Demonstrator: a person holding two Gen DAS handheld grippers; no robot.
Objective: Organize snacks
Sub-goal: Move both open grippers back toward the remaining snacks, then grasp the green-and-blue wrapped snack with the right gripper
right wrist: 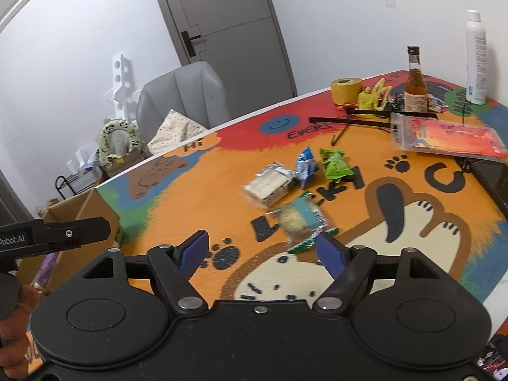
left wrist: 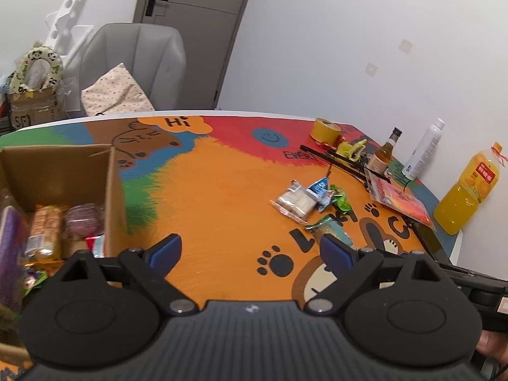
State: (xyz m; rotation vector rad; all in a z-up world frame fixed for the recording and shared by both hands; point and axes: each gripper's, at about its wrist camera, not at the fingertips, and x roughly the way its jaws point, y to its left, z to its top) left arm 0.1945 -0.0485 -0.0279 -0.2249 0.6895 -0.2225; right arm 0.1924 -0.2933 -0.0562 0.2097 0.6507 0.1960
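Both grippers are spread apart with nothing between them. The right gripper [right wrist: 262, 250] hangs just over the nearest snack, a clear packet with a teal label [right wrist: 300, 219], lying flat on the colourful table mat [right wrist: 203, 197]. Three more snacks lie just behind it: a clear pack of pale bars [right wrist: 268, 185], a blue packet [right wrist: 305, 165] and a green packet [right wrist: 336, 166]. The cardboard box [left wrist: 112, 187], already part full, sits at the table's left end, beside the left gripper [left wrist: 250, 250].

I think the right one should come straight down, pinch the packet across its middle, then lift it.

The mat says "Hi" and "EVERY". The left gripper's arm reads "Robot.AI".
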